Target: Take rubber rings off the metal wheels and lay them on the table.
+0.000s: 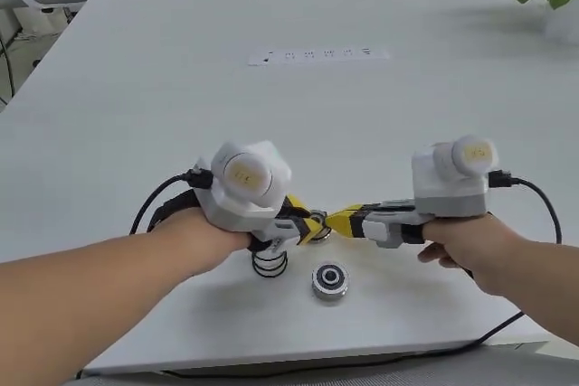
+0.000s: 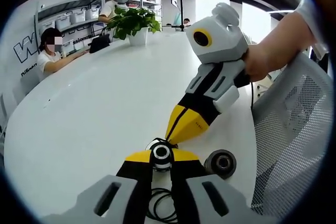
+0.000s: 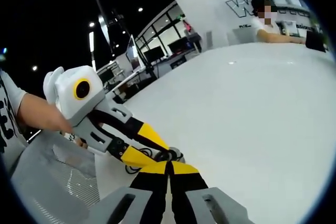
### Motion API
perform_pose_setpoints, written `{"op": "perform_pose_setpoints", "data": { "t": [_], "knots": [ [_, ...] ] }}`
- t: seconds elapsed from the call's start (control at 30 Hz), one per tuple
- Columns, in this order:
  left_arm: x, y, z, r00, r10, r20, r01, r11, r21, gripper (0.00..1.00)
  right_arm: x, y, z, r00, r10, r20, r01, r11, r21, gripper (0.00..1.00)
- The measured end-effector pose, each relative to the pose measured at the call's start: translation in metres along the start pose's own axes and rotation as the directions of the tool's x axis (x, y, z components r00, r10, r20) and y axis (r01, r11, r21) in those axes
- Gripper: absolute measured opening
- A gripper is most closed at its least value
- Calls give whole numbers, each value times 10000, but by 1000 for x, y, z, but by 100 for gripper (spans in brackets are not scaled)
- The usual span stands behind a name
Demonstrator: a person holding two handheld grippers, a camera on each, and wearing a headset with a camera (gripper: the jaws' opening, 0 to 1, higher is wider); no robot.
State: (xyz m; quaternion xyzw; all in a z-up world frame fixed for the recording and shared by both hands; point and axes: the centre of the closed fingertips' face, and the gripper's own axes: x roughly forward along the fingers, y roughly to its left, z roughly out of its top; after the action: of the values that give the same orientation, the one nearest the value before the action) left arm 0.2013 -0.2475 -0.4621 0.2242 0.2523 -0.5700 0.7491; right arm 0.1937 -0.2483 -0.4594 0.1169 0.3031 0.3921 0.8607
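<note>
A wide white table (image 1: 181, 88) is seen beneath the work, and everything of the task is gathered near its front edge. Above that edge the left claw (image 2: 161, 157) and the right claw (image 2: 169, 139) are seen tip to tip, each gripped in one hand. The left claw is closed on a small metal wheel (image 2: 161, 150), which appears to be held clear of the table between the yellow jaw tips. The right claw is narrow, its jaws pressed together, and its point is set against the rim of that held wheel. Whether a rubber ring is caught between those jaws cannot be told. A second wheel (image 1: 329, 280) is seen on the table just below the two claws, touched by neither. Beside it, under the left claw, a small heap of black rubber rings (image 1: 270, 265) is laid flat on the table.

The step in hand is judged to be the peeling of a ring from the held wheel, with some rings already laid down. For the next move, a firm hold by the left claw is called for while the ring is pulled outward over the rim by the right claw. The ring would then be carried to the heap and let go. Whether the second wheel is stripped or yet to be done cannot be told.
</note>
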Motion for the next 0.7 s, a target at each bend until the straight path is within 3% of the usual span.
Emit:
{"op": "perform_pose_setpoints", "data": {
  "t": [0.7],
  "knots": [
    [0,-1,0,10000,-13,-31,13,10000,-41,7,0,8,3,9989,475,50,-473,9980,-416,0]
  ]
}}
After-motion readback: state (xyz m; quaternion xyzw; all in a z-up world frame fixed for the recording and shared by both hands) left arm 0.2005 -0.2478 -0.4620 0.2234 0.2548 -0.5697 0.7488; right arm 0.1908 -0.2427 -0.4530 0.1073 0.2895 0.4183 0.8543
